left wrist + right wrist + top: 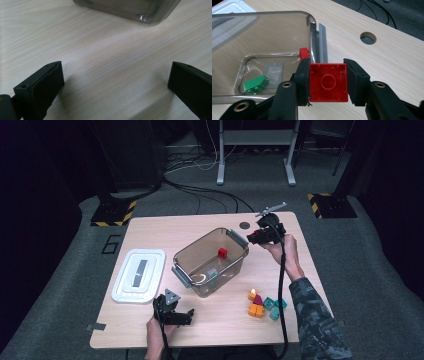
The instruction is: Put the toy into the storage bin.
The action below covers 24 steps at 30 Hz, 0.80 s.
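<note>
On the left, the white flat plastic lid (138, 274) lies on the pale wooden tabletop (215, 320), and the left claw (181, 316) rests beside it with jaws spread wide on nothing. The clear rectangular plastic bin (210, 261) already holds 1 small red brick (222, 252). At its right corner, the right claw (327, 82) clamps a red square hollow-bottomed brick (328, 83). Judged step: carrying to the bin; next, move over the opening and release.

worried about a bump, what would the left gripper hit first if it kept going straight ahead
Probably the clear plastic box: the open left gripper has bare table ahead, then the box's near wall. Depth is hard to judge.
</note>
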### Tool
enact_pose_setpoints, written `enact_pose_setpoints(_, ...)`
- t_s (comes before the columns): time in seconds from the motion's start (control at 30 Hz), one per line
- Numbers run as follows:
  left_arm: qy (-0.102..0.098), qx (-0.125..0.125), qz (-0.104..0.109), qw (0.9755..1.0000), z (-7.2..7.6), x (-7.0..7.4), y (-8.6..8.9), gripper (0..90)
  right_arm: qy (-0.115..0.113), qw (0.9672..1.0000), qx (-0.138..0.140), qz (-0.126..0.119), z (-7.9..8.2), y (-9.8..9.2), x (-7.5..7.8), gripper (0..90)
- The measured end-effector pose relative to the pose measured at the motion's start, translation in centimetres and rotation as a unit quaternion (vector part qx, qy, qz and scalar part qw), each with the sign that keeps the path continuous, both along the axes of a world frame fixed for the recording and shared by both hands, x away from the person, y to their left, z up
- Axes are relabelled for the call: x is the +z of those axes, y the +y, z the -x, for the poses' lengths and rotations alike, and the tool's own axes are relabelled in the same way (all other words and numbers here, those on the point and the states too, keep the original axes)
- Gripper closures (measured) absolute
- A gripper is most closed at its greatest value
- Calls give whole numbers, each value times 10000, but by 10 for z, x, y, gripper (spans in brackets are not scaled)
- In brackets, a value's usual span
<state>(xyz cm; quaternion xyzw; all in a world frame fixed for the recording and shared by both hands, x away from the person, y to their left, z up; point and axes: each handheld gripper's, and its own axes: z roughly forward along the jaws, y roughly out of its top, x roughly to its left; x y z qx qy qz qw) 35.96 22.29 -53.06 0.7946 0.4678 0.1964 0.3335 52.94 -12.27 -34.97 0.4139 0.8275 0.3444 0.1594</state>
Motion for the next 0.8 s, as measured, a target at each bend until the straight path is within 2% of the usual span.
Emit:
enact_pose_setpoints(0.2,-2,1,0,10000,0,0,0,1,-63,9997,202,76,0,20,3,587)
enact_pose_setpoints(0.53,-7,-28,-7,10000,0,0,0,1,-9,9987,470,202,0,51,1,587)
enact_pose_setpoints(0.8,-13,-31,-11,10000,0,0,0,1,70,9977,609,276,-1,68,-4,587)
